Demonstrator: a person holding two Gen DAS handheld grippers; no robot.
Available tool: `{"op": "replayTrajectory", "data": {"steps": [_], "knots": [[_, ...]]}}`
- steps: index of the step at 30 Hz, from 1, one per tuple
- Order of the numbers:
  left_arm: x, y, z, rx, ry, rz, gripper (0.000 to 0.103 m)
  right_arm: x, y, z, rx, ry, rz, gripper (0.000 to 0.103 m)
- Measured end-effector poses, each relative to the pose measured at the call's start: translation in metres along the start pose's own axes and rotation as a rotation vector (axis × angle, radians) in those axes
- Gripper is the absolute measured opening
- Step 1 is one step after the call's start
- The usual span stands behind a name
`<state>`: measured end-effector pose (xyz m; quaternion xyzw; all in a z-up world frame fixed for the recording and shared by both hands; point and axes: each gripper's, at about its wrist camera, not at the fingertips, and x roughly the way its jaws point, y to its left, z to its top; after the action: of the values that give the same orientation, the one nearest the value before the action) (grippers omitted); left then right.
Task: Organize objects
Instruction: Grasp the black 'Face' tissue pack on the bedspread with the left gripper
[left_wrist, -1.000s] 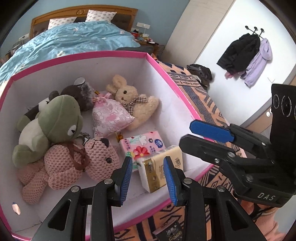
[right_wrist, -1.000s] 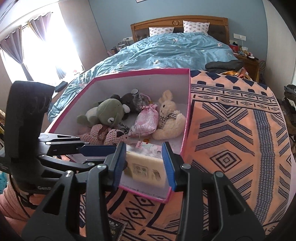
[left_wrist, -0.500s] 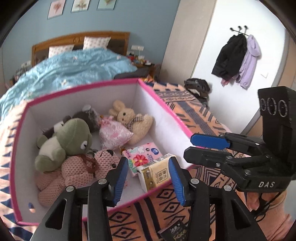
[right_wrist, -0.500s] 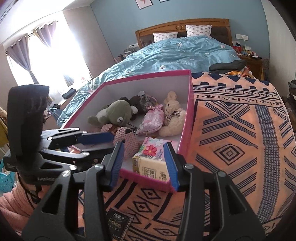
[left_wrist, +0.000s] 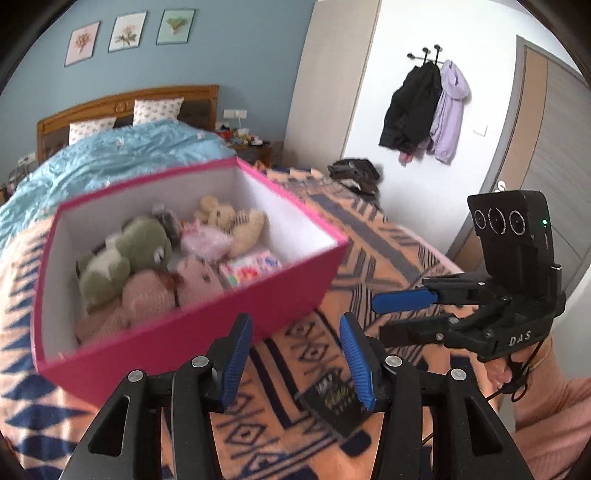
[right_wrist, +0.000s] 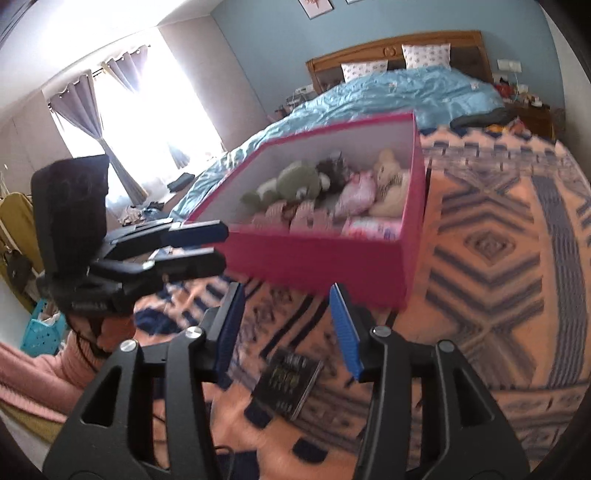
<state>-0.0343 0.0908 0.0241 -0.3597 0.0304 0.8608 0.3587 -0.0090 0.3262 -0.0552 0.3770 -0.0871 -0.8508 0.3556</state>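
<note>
Near the pink box (left_wrist: 192, 332) of plush toys (left_wrist: 125, 254) on the bed, left gripper (left_wrist: 295, 354) and right gripper (right_wrist: 284, 325) hover, jaws opening, nothing between them; a dark packet (right_wrist: 288, 380) lies below.

We see a bed (right_wrist: 517, 266) under an orange patterned blanket (left_wrist: 369, 236); a pink box (left_wrist: 192, 332) rests beyond our claws, and a dark packet (right_wrist: 288, 380), perhaps tissues, lies just below them.

The box (left_wrist: 207, 325) is pink outside, white inside. The blanket (right_wrist: 498, 236) is peach with navy diamonds; the quilt (left_wrist: 110, 155) is light blue. The blurred packet (right_wrist: 288, 382) looks black. Gripper pads (left_wrist: 236, 365) are blue.
</note>
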Motion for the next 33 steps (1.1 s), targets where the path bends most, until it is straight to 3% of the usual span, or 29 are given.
{"op": "replayTrajectory", "data": {"steps": [6,11,14,19,33], "knots": [[0.027,-0.002,-0.027,-0.023,0.107,-0.038,0.05,0.016,-0.005,-0.039,0.061,0.12,0.008,0.05],[0.048,-0.004,-0.037,-0.014,0.169,-0.046,0.048,0.019,-0.001,-0.064,0.088,0.173,0.064,0.05],[0.057,-0.002,-0.039,-0.029,0.194,-0.07,0.038,0.022,0.004,-0.074,0.099,0.191,0.133,0.05],[0.068,0.001,-0.042,-0.044,0.232,-0.114,0.034,0.034,0.005,-0.083,0.116,0.225,0.172,0.05],[0.069,0.001,-0.057,-0.11,0.3,-0.17,0.034,0.031,-0.037,-0.072,0.256,0.122,0.161,0.05]]}}
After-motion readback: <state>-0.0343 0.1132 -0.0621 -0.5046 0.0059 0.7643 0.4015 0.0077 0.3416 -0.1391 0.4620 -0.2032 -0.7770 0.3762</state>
